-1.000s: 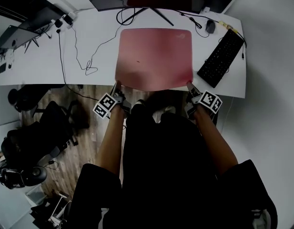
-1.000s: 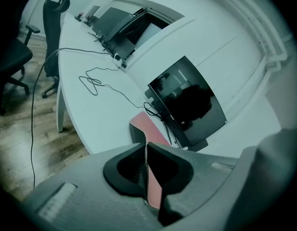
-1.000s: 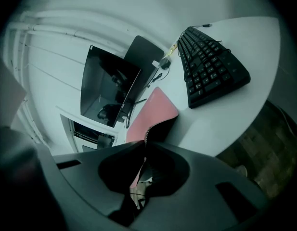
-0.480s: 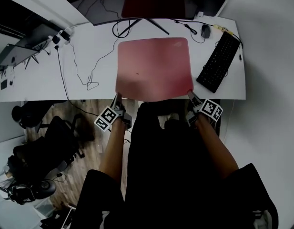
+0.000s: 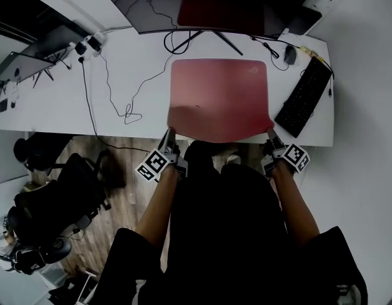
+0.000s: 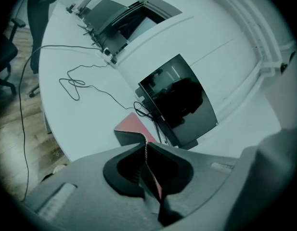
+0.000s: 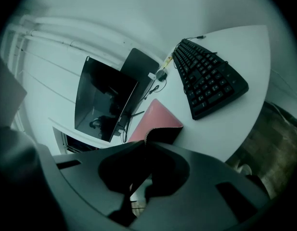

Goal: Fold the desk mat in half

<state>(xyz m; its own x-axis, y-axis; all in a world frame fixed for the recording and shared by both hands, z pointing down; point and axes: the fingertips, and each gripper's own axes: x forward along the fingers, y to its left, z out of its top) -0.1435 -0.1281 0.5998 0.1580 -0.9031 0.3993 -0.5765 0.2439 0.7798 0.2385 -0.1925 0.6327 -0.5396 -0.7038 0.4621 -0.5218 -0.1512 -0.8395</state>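
Two hand-held grippers (image 5: 169, 136) (image 5: 269, 135) pinch near corners of the desk mat (image 5: 220, 97).

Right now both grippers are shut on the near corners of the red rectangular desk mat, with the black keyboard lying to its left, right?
No: the black keyboard lies to the right of the red rectangular desk mat, as the head view shows. The left gripper and right gripper are indeed shut on its near corners.
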